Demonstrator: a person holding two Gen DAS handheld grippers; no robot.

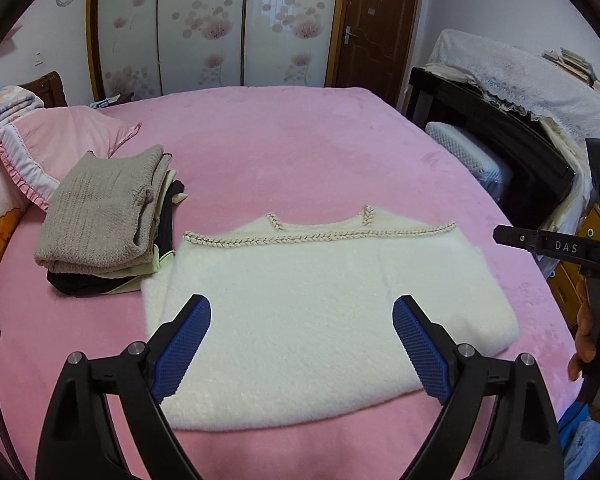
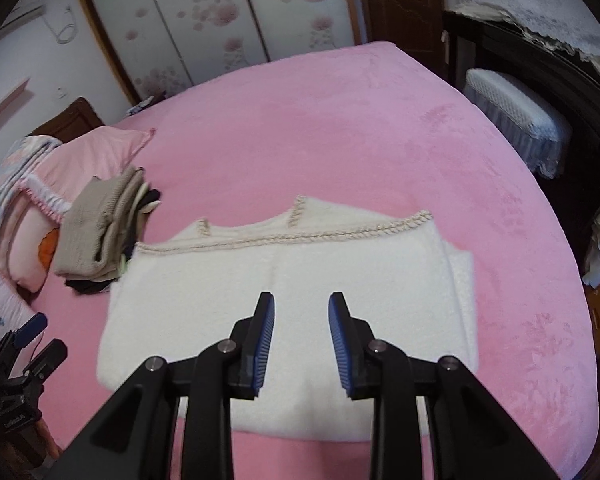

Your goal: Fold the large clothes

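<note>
A white fluffy sweater (image 1: 300,264) (image 2: 340,256) with braided beige trim lies folded flat on the pink bed (image 1: 300,140) (image 2: 340,120), neckline toward the far side. My left gripper (image 1: 302,302) hovers above its near half, blue pads wide open with nothing between them. My right gripper (image 2: 301,296) also hangs over the sweater's near part, jaws a narrow gap apart and empty. The right gripper (image 1: 556,246) shows at the right edge of the left wrist view, and the left gripper (image 2: 28,340) at the lower left of the right wrist view.
A stack of folded clothes (image 1: 100,216) (image 2: 96,236), beige knit on top, sits left of the sweater. Pink pillows (image 1: 60,140) lie beyond it. A white-covered stool (image 1: 460,148) and dark furniture under lace (image 1: 520,80) stand off the bed's right side.
</note>
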